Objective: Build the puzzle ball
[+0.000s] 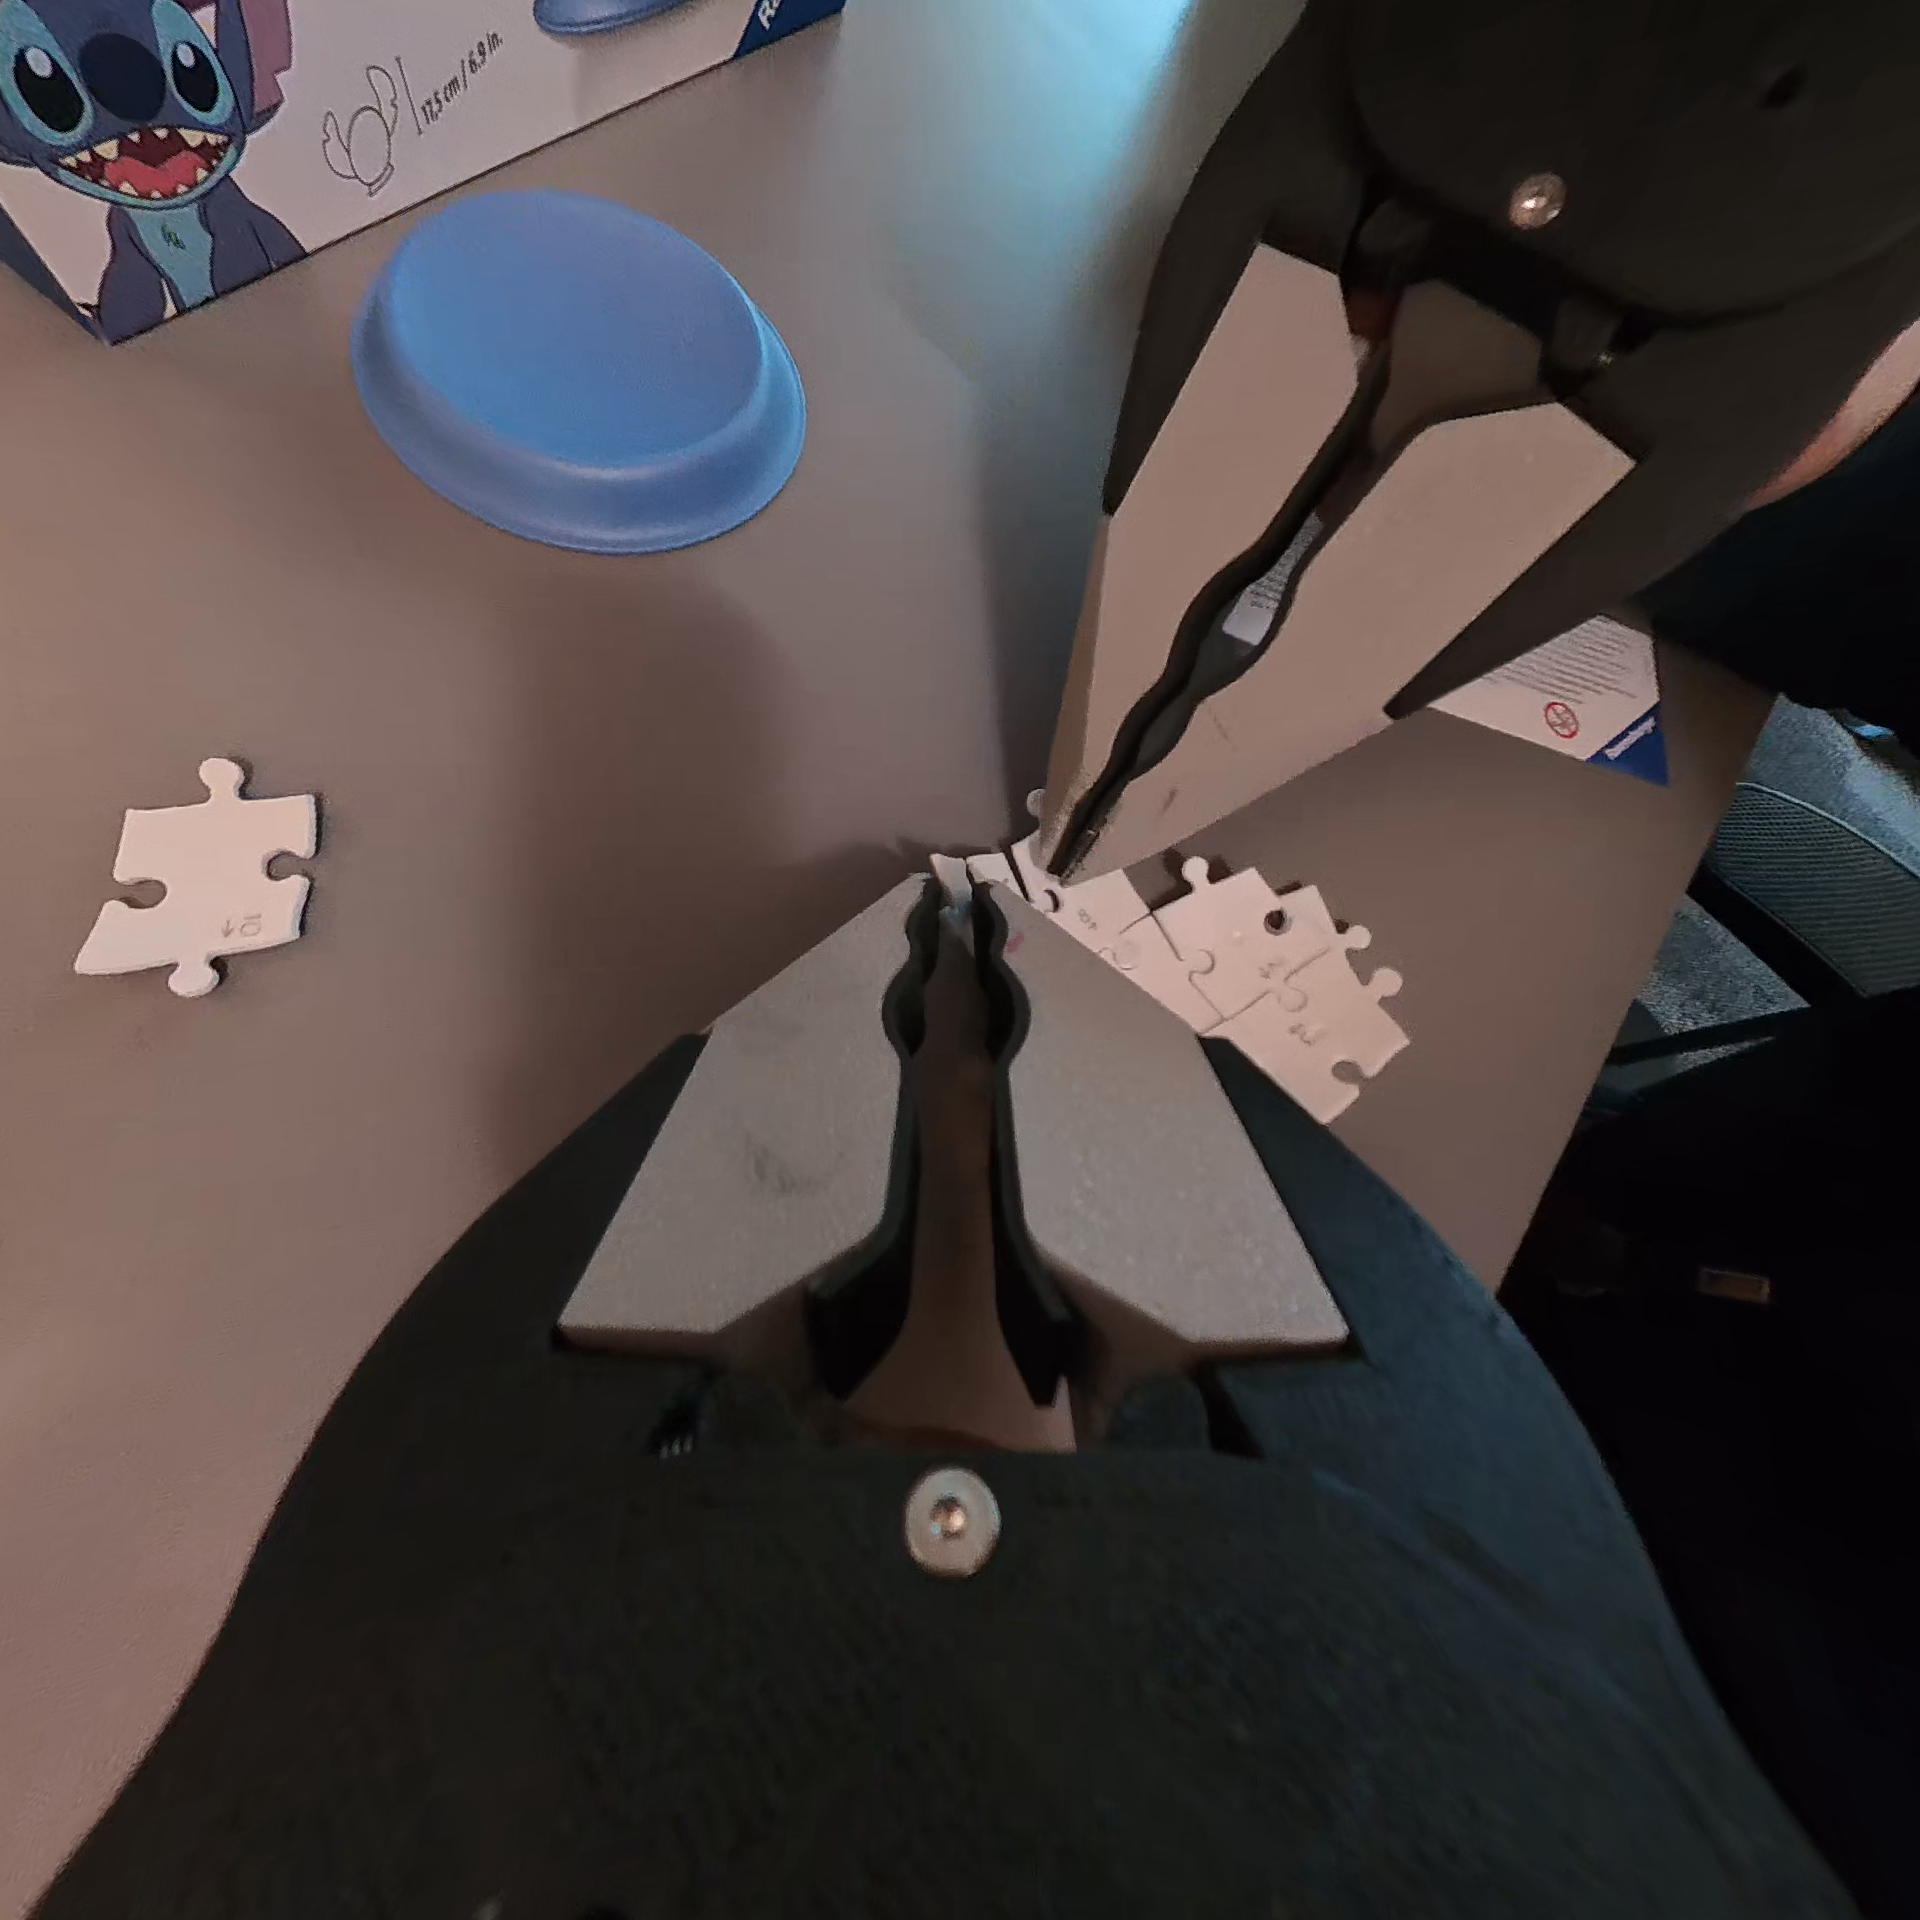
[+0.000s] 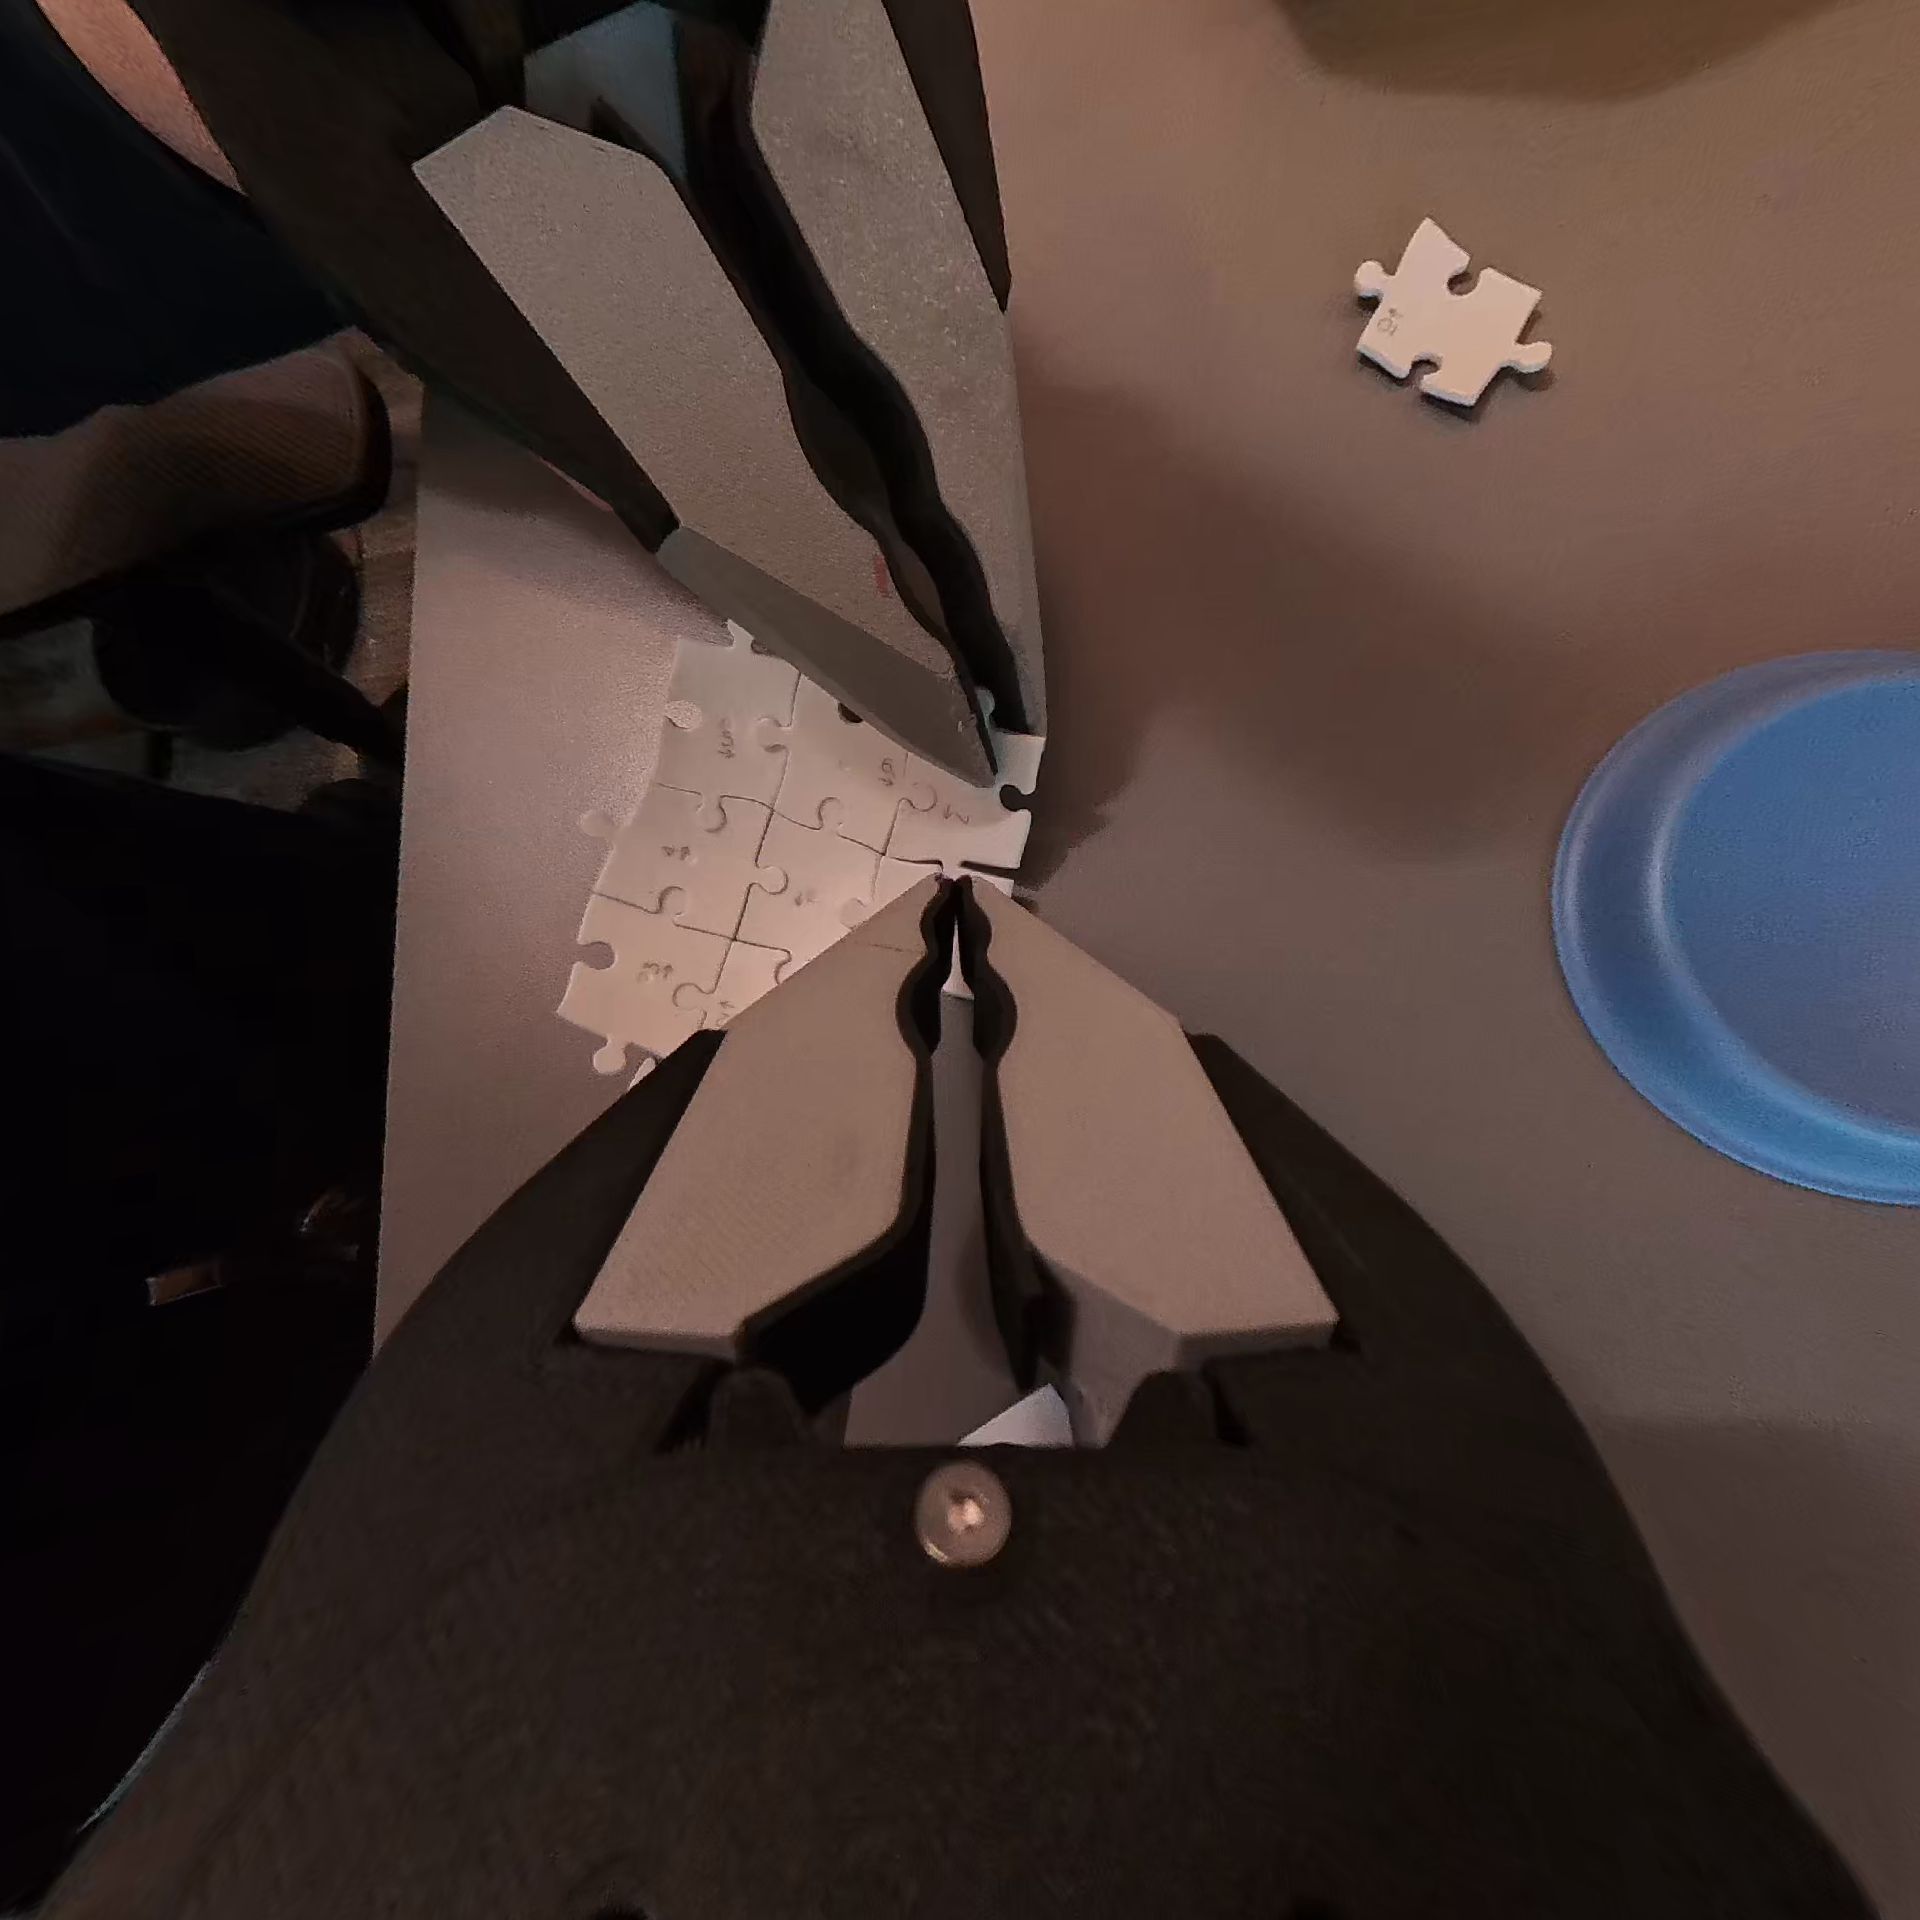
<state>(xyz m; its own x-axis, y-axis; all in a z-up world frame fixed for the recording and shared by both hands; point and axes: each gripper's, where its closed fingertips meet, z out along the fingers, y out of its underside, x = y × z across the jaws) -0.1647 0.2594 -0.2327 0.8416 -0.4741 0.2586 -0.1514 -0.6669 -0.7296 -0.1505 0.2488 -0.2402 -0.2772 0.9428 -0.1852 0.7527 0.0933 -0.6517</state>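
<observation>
**Both grippers pinch the joined puzzle pieces at the tabletop's edge**

The left gripper (image 1: 954, 902) is clenched on the near edge of a sheet of joined puzzle pieces (image 1: 1262, 966), its two grey fingers nearly meeting with a white sliver of the sheet caught between the tips. The right gripper (image 1: 1060, 857) comes in from the upper right of the left wrist view, its fingers pressed together on the same end of the sheet, just beside the left one.

From the right wrist view the picture is clearer: the joined puzzle pieces (image 2: 727, 852) show their plain white backs (each with a small printed mark), and the sheet curves slightly. The right gripper (image 2: 956, 883) grasps one corner piece at the sheet's right edge, while the left gripper (image 2: 987, 743) bites the neighbouring corner from above. The sheet sits over the tabletop (image 2: 1299, 623) near its edge; whether it rests on the surface or is lifted off it cannot be told.

A single loose puzzle piece (image 1: 203, 883) lies flat and well apart from the sheet, also white side up (image 2: 1455, 312). A round blue stand (image 1: 577, 369) sits on the tabletop (image 1: 520, 727) between that piece and the puzzle box (image 1: 260, 114), which lies at the far left corner. A printed leaflet (image 1: 1579, 691) lies behind the right gripper.
</observation>
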